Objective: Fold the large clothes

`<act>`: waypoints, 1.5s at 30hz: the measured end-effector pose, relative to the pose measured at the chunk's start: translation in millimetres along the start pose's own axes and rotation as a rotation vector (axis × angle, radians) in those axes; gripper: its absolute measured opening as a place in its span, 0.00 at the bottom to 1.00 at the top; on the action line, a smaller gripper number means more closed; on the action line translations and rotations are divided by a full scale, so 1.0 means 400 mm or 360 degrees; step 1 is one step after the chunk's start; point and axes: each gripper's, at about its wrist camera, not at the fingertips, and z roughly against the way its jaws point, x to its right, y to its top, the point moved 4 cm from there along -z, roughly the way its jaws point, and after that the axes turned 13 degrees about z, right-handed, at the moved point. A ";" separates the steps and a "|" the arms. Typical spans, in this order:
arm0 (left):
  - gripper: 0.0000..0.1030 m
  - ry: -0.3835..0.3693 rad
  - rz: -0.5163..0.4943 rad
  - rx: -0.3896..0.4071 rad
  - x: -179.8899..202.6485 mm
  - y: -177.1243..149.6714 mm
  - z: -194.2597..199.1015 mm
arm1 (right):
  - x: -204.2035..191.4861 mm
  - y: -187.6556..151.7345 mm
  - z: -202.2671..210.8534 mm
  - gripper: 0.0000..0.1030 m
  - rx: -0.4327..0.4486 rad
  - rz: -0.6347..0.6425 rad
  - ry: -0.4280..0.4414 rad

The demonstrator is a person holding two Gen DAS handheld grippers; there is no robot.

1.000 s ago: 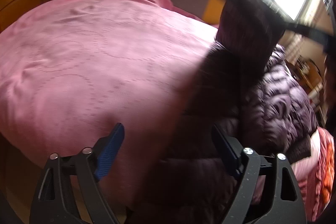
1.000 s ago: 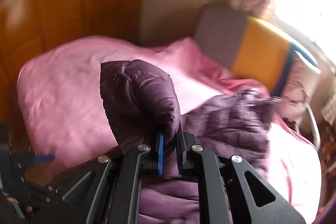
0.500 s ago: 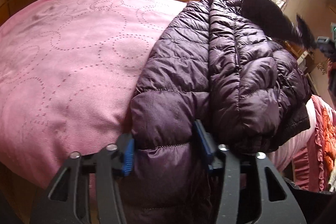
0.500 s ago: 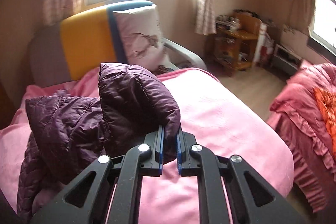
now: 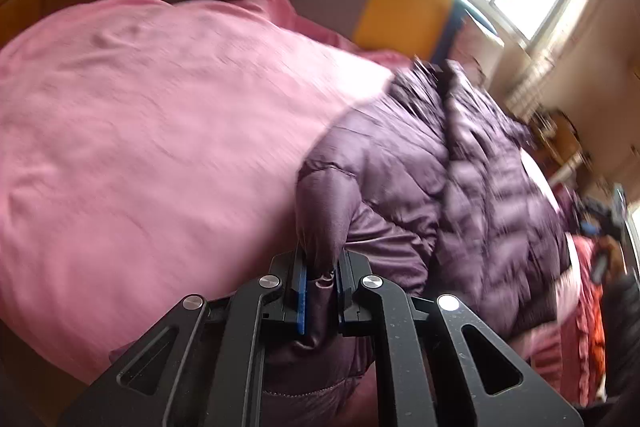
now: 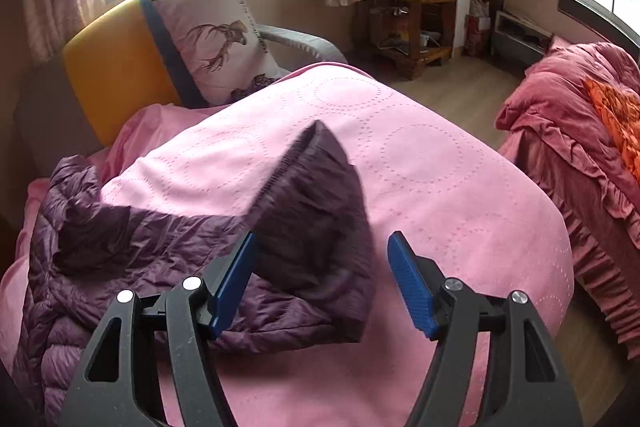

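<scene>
Jacket (image 5: 460,163): one purple quilted piece, lying on the pink bedspread (image 5: 160,131) toward its window-side half. My left hand-held gripper (image 5: 320,291) is clamped on a fold of the jacket at its near edge; the blue pads (image 5: 301,291) press the fabric from both sides. My right hand-held gripper (image 6: 320,283) stands with its jaws spread wide, and a sleeve (image 6: 320,211) of the jacket sits between the fingers, touching neither pad that I can see.

Count: one jacket, two hand-held grippers, one sleeve in view.

Change since half a second ago: the left jaws were apart around the jacket hem and are now pinched on it; the right jaws were pinched on the sleeve and have now let it go, so the sleeve has dropped onto the jacket body.

Surface: a bed with dotted ring patterns on the bedspread. Room: an armchair (image 6: 108,67) in yellow and grey with a deer-print cushion (image 6: 216,39), a wooden shelf unit (image 6: 412,15), a second bed with red bedding (image 6: 568,123), curtained windows, wooden floor. The left view is motion-blurred.
</scene>
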 end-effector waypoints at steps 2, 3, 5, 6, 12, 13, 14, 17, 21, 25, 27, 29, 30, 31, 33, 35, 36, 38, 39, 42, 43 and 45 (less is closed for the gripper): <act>0.08 0.0016 0.0067 0.0093 -0.036 0.078 0.010 | -0.054 -0.013 0.026 0.66 0.0018 0.0067 0.0140; 0.08 0.0022 0.0082 0.0126 -0.045 0.108 0.010 | -0.094 -0.027 0.045 0.66 0.0028 0.0111 0.0231; 0.08 0.0051 0.0092 0.0161 -0.050 0.159 0.004 | -0.195 -0.063 0.091 0.66 0.0027 0.0224 0.0454; 0.08 0.0062 0.0097 0.0170 -0.050 0.185 -0.008 | -0.260 -0.081 0.120 0.66 0.0016 0.0286 0.0588; 0.08 0.0233 0.0025 0.0185 -0.058 0.259 -0.081 | -0.620 -0.232 0.245 0.63 -0.0164 0.0566 0.1271; 0.08 0.0262 0.0018 0.0172 -0.061 0.271 -0.097 | -0.674 -0.267 0.257 0.63 -0.0205 0.0605 0.1348; 0.08 0.0288 0.0014 0.0156 -0.070 0.279 -0.112 | -0.725 -0.297 0.264 0.63 -0.0263 0.0633 0.1420; 0.10 0.0303 0.0057 0.0095 -0.099 0.282 -0.146 | -0.862 -0.389 0.272 0.63 -0.0480 0.0724 0.1554; 0.26 0.0271 0.0143 0.0103 -0.134 0.273 -0.137 | -0.979 -0.500 0.256 0.65 -0.0678 0.0871 0.1441; 0.54 0.0373 0.0146 0.0150 -0.163 0.246 -0.115 | -1.049 -0.522 0.237 0.49 -0.0611 0.0942 0.1331; 0.54 0.0355 0.0189 0.0157 -0.180 0.231 -0.091 | -1.074 -0.520 0.232 0.28 -0.0589 0.0964 0.1312; 0.54 0.0354 0.0218 0.0202 -0.190 0.222 -0.055 | -1.079 -0.495 0.259 0.12 -0.0491 0.1016 0.1308; 0.54 0.0342 0.0216 0.0233 -0.189 0.217 -0.032 | -1.074 -0.472 0.286 0.10 -0.0428 0.1020 0.1334; 0.54 0.0329 0.0208 0.0257 -0.188 0.213 -0.011 | -1.055 -0.440 0.317 0.08 -0.0346 0.1014 0.1372; 0.54 0.0286 0.0178 0.0296 -0.174 0.200 0.031 | -0.992 -0.363 0.386 0.07 -0.0145 0.0999 0.1406; 0.54 0.0199 0.0153 0.0297 -0.149 0.188 0.058 | -0.908 -0.274 0.462 0.06 0.0082 0.0957 0.1364; 0.54 0.0134 0.0138 0.0277 -0.131 0.177 0.067 | -0.856 -0.224 0.491 0.06 0.0191 0.0916 0.1307; 0.54 0.0011 0.0101 0.0209 -0.085 0.156 0.062 | -0.756 -0.145 0.517 0.05 0.0338 0.0814 0.1162; 0.54 -0.0047 0.0080 0.0168 -0.056 0.141 0.054 | -0.696 -0.109 0.524 0.05 0.0398 0.0753 0.1074; 0.54 -0.0179 -0.0001 0.0049 0.034 0.093 0.016 | -0.541 -0.047 0.508 0.04 0.0479 0.0623 0.0760; 0.54 -0.0228 -0.0021 -0.0009 0.068 0.071 -0.004 | -0.489 -0.029 0.495 0.04 0.0490 0.0604 0.0639; 0.54 -0.0325 -0.0042 -0.0136 0.137 0.028 -0.052 | -0.394 -0.007 0.445 0.02 0.0465 0.0559 0.0354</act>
